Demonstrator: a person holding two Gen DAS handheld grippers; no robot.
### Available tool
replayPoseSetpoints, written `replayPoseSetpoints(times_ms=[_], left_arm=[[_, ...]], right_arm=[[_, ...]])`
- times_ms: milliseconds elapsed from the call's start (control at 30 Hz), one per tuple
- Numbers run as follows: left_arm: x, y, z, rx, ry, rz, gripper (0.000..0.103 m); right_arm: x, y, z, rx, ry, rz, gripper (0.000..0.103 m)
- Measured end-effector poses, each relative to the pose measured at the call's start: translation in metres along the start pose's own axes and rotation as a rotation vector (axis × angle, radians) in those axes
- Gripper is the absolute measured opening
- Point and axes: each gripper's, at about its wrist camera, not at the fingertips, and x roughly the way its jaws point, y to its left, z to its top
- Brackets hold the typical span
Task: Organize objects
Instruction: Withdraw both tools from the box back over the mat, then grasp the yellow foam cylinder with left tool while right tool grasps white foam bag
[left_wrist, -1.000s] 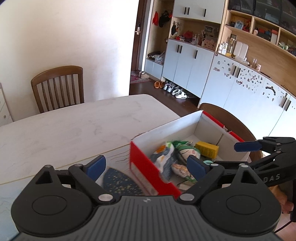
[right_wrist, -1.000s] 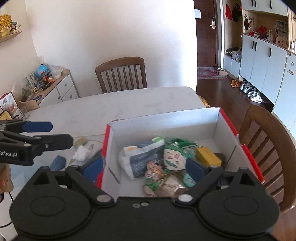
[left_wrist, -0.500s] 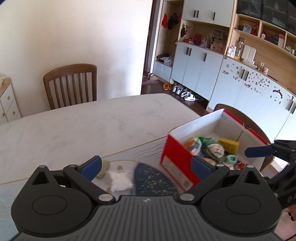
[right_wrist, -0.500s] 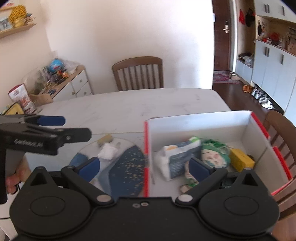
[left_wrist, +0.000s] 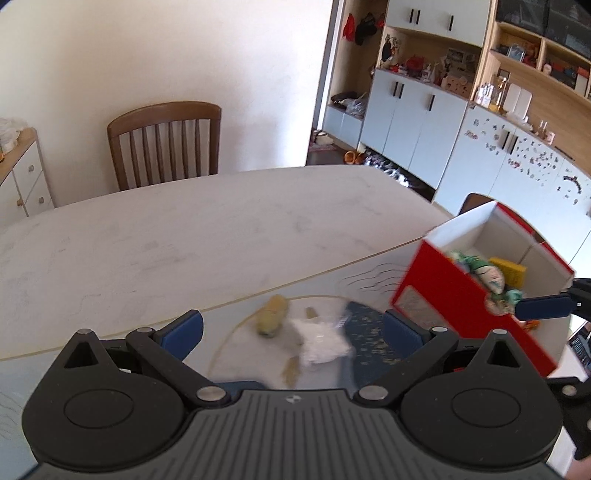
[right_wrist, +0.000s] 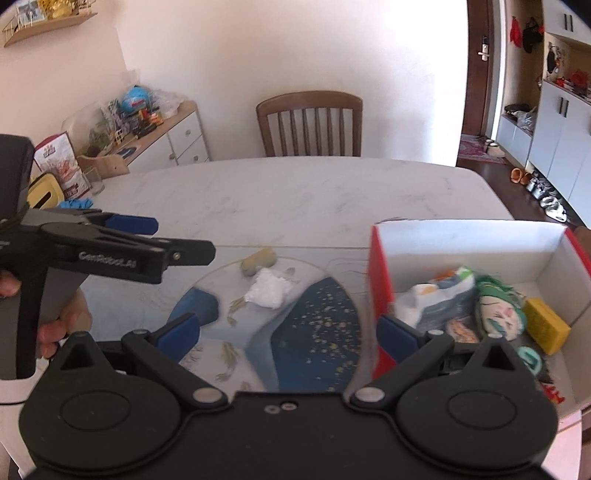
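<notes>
**Inspector:** Left wrist view first. State of the tool?

**Assistant:** The left gripper (left_wrist: 293, 328) stands spread to its full width, having just finished opening; nothing is held. Between and beyond its blue pads (left_wrist: 184, 334) lie a crumpled white wad (left_wrist: 322, 341) and a tan lump (left_wrist: 272, 316), side by side on a printed mat (left_wrist: 369, 332). That patch is blurred, so contact between the two cannot be confirmed.

**Inspector:** Edges and clearance?

**Assistant:** The red-and-white box (left_wrist: 443, 295) sits at the right, near the table's (left_wrist: 184, 240) right edge, already holding several items. Its red wall is just beside the right-hand pad. To the left and ahead the marble top is bare out to its far edge, where a wooden chair (left_wrist: 166, 144) stands. One blue finger of the right gripper (left_wrist: 543, 308) reaches in over the box's near corner.

**Inspector:** Right wrist view.

**Assistant:** The right gripper (right_wrist: 286, 332) is also wide apart and grips nothing. Its left pad is over the mat (right_wrist: 314, 332); its right pad hangs inside the box (right_wrist: 469, 240), just past the red wall. The wad (right_wrist: 267, 293) and lump (right_wrist: 258, 260) lie ahead on the mat, left of the box and apart from it.

**Inspector:** Room to move?

**Assistant:** The left gripper (right_wrist: 177, 240) comes in from the left, held by a hand (right_wrist: 62, 321), its fingers above the mat's left part near the lump. A dark blue object (right_wrist: 199, 306) rests on the mat by the left pad. Beyond the mat the table (right_wrist: 295, 192) is open to the far chair (right_wrist: 310, 123).
</notes>
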Motion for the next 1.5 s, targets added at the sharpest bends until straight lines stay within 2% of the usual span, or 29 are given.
replayPoseSetpoints(times_ms=[333, 567, 733, 933, 1067, 1200, 1300, 1400, 1500], left_arm=[[0.062, 0.04, -0.012, 0.014, 0.06, 0.07, 0.103], [0.09, 0.046, -0.013, 0.048, 0.073, 0.02, 0.103], [0.106, 0.047, -0.013, 0.048, 0.082, -0.01, 0.103], [0.117, 0.04, -0.014, 0.076, 0.072, -0.048, 0.102], [0.121, 0.039, -0.014, 0.082, 0.059, -0.045, 0.101], [0.126, 0.039, -0.015, 0.08, 0.064, -0.063, 0.089], [0.127, 0.035, -0.016, 0.103, 0.061, -0.069, 0.08], [0.126, 0.03, -0.017, 0.129, 0.055, -0.075, 0.067], [0.126, 0.023, -0.018, 0.163, 0.053, -0.08, 0.053]], right_arm=[[0.048, 0.023, 0.007, -0.018, 0.042, -0.029, 0.102], [0.089, 0.031, 0.009, -0.074, 0.059, -0.099, 0.1], [0.118, 0.026, 0.007, -0.096, 0.096, -0.137, 0.092], [0.14, 0.026, 0.004, -0.126, 0.094, -0.14, 0.083], [0.148, 0.025, 0.004, -0.125, 0.08, -0.12, 0.08], [0.153, 0.026, 0.005, -0.14, 0.068, -0.107, 0.075], [0.156, 0.028, 0.006, -0.148, 0.066, -0.103, 0.066], [0.159, 0.026, 0.005, -0.138, 0.076, -0.099, 0.057], [0.157, 0.025, 0.004, -0.129, 0.075, -0.098, 0.053]])
